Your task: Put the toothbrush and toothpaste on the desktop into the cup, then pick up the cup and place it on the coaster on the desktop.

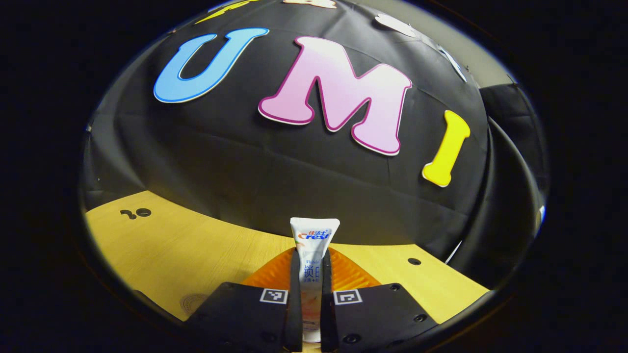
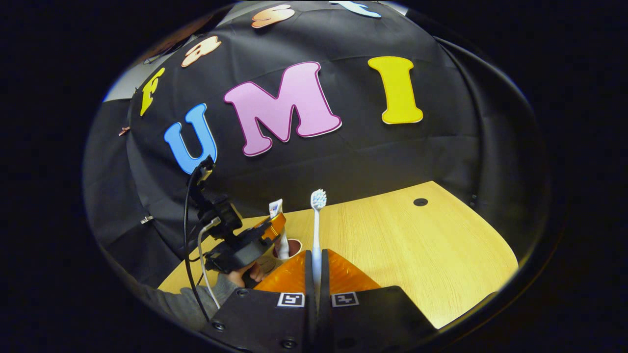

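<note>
Gripping the toothpaste (image 1: 312, 274) upright between narrow jaws, the left gripper (image 1: 311, 314) hangs it over the cup (image 2: 289, 247), at ten o'clock in the right gripper view. "Crest" reads on the tube. Clamped on the toothbrush (image 2: 317, 235), bristles at twelve o'clock, the right gripper (image 2: 317, 294) looks ready to follow.

I count one toothpaste (image 1: 312, 274), a single tube standing upright between my left fingers, at 6 o'clock in the left gripper view. One toothbrush (image 2: 317, 235), bristles up, is pinched between my right fingers at 6 o'clock in the right gripper view. One cup (image 2: 289, 247) sits at about 7 o'clock there, under the tube's lower end. Grippers: two, my right gripper (image 2: 312, 274) and my left gripper (image 2: 272, 228) at 8 o'clock of it. One hand (image 2: 243, 275) shows. One table (image 2: 417, 245), with three dark holes seen in the left gripper view.
</note>
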Demonstrator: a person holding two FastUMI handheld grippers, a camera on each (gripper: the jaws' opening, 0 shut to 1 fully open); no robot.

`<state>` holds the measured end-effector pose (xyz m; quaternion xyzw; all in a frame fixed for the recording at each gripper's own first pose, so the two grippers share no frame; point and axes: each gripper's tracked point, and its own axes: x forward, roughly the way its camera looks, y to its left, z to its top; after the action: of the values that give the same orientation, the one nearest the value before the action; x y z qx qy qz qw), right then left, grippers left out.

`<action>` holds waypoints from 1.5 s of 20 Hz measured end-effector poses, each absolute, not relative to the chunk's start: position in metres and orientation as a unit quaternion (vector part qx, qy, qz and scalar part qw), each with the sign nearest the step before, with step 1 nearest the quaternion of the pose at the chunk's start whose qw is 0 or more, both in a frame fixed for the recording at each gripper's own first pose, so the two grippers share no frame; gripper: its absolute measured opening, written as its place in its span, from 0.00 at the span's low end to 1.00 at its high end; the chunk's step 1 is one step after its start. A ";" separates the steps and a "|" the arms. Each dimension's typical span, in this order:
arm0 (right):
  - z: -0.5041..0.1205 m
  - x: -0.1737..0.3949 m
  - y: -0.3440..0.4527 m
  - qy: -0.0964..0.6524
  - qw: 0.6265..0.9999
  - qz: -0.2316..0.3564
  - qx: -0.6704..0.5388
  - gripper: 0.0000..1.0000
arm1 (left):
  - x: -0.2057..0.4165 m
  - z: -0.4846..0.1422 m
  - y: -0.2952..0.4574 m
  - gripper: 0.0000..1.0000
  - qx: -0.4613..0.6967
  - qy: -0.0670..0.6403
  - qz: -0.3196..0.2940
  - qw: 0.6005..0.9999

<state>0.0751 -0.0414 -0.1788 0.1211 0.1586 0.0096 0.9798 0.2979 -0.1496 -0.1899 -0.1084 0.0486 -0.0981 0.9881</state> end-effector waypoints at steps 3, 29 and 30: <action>-0.177 0.086 -0.048 0.154 0.981 0.004 0.115 0.05 | 0.296 -0.207 -0.148 0.23 -0.114 0.066 -0.090 0.987; -0.157 0.243 0.006 0.041 0.982 0.063 0.171 0.05 | 0.163 -0.204 -0.083 0.71 -0.103 0.147 -0.092 0.979; -0.165 0.247 0.012 0.045 0.982 0.066 0.170 0.05 | 0.152 -0.203 -0.079 0.71 -0.108 0.154 -0.092 0.978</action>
<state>0.2470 0.0123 -0.1654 0.1696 0.0446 0.0662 0.9823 0.1516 -0.0792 -0.2032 -0.1084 0.1540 -0.0918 0.9778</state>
